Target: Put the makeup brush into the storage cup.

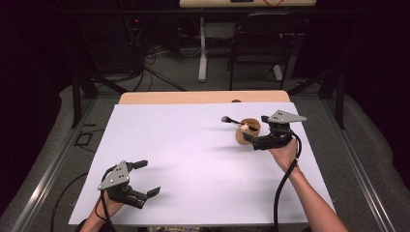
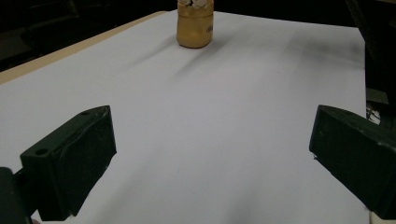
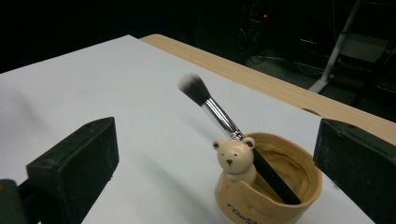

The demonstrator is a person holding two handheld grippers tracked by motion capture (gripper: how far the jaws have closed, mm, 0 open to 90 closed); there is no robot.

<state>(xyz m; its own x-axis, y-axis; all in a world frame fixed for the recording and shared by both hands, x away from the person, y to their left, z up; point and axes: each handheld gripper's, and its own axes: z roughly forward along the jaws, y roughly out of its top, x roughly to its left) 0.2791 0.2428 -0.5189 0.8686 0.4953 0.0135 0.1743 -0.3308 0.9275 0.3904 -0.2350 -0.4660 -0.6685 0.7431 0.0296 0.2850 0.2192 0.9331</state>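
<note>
Hovering apart over white table, both claws spread.
Right gripper sitting just beside tan cup holding brush; left gripper gaping, pinching nothing.

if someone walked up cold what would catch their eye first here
Probably the tan cup with a little bear figure on its rim and a makeup brush leaning out of it, standing on the far right part of the white table. The right gripper sits open just beside it, while the left gripper waits open near the front left corner.
</note>
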